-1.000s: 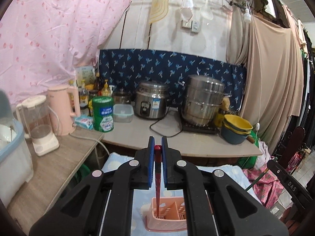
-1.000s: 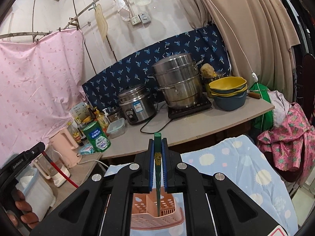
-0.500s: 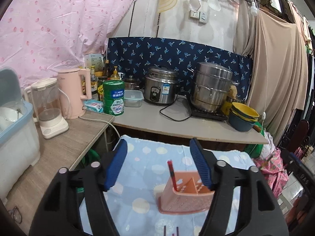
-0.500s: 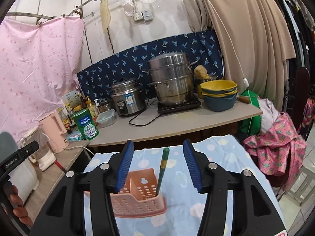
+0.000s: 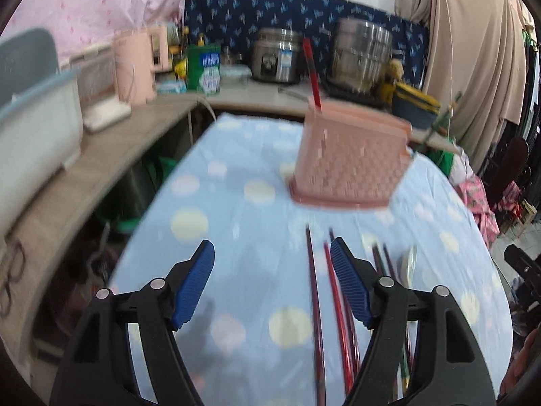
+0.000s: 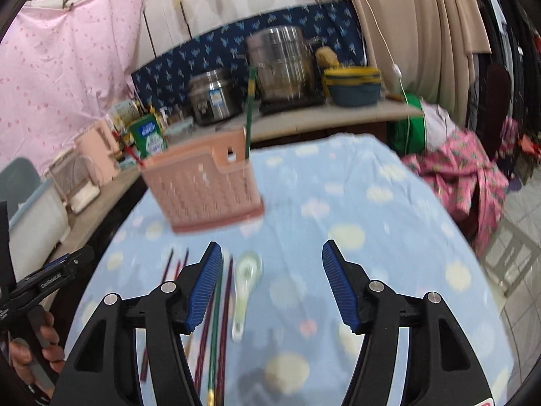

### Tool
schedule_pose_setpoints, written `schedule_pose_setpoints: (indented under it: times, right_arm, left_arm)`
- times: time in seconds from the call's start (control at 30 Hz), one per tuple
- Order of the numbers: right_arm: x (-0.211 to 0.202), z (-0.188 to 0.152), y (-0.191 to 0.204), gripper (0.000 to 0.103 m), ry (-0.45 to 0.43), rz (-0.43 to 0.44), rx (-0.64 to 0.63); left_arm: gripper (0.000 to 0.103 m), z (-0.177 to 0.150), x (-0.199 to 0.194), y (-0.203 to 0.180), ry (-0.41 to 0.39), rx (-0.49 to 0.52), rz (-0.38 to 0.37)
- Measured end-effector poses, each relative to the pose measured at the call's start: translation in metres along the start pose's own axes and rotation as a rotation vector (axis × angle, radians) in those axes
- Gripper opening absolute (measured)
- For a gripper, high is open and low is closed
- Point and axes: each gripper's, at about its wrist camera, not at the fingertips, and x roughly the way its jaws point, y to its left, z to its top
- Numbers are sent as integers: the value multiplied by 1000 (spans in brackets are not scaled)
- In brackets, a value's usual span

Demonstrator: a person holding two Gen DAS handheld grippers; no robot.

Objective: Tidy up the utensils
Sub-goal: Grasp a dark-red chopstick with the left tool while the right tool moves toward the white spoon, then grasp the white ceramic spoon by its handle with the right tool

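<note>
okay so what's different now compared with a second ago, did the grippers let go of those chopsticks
Yes. Both grippers, left and right, opened and dropped back toward the chopsticks on the cloth. The red chopstick and green chopstick now stand released in the pink basket. The basket, spoon and counter pots stayed put.

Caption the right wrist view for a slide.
Open right gripper above chopsticks and spoon, pink basket beyond.

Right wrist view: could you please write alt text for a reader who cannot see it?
The open right hand-held gripper hovers over a blue dotted cloth. On the cloth lie chopsticks and a spoon. Behind them stands a pink basket holding one green chopstick and one red chopstick.
</note>
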Motion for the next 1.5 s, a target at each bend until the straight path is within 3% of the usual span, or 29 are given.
schedule_pose_setpoints:
  times: [0.17, 0.33, 0.57, 0.93, 1.13, 1.23, 1.37, 1.5]
  right_arm:
    - [-4, -58, 0, 60, 118, 3, 7]
    - [-4, -99, 5, 60, 187, -1, -17]
    - [-2, -116, 12, 60, 218, 20, -14]
    - [-2, -125, 20, 60, 236, 31, -24]
    - [4, -125, 18, 60, 244, 22, -22]
    - [10, -122, 18, 59, 238, 18, -27]
    - [23, -111, 22, 52, 220, 26, -30]
    - [40, -99, 28, 40, 206, 39, -37]
  left_arm:
    - [68, -54, 0, -3, 100, -13, -24]
    - [68, -89, -3, -14, 149, 19, -22]
    - [68, -111, -4, -26, 149, 52, -10]
    - [64, -119, 0, -27, 154, 57, -2]
    - [52, -121, 3, -27, 154, 68, 9]
    - [32, -119, 5, -27, 151, 75, 8]
    - [12, -118, 7, -24, 146, 66, 1]
    - [9, -120, 7, -25, 131, 75, 7]
